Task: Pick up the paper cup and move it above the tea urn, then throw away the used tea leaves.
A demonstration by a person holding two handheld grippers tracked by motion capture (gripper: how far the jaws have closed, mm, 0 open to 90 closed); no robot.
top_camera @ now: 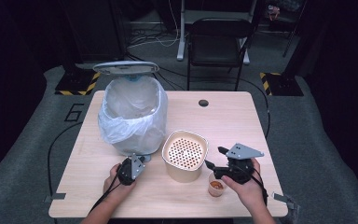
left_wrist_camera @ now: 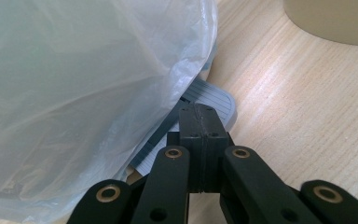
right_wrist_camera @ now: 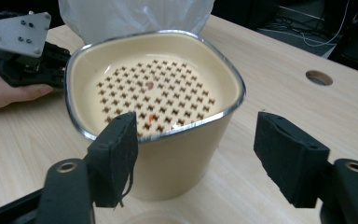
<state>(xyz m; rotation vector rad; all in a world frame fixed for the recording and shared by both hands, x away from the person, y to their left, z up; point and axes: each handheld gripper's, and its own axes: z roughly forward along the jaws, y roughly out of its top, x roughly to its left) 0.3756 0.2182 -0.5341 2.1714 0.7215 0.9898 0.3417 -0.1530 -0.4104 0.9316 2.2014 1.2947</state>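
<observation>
Readable: a single pale "6" on the grey floor mat [top_camera: 74, 112], left of the table [top_camera: 242, 116] near its far corner. Yellow-and-black hazard stripes on two black floor plates [top_camera: 77, 84] beyond the table, left and right. No lettering, label or brand legible on anything standing on the table.

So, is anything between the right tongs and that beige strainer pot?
Nothing visible. The right tongs stand open, facing the beige strainer pot across bare table. The small cup sits beneath the hand, off that line.
</observation>
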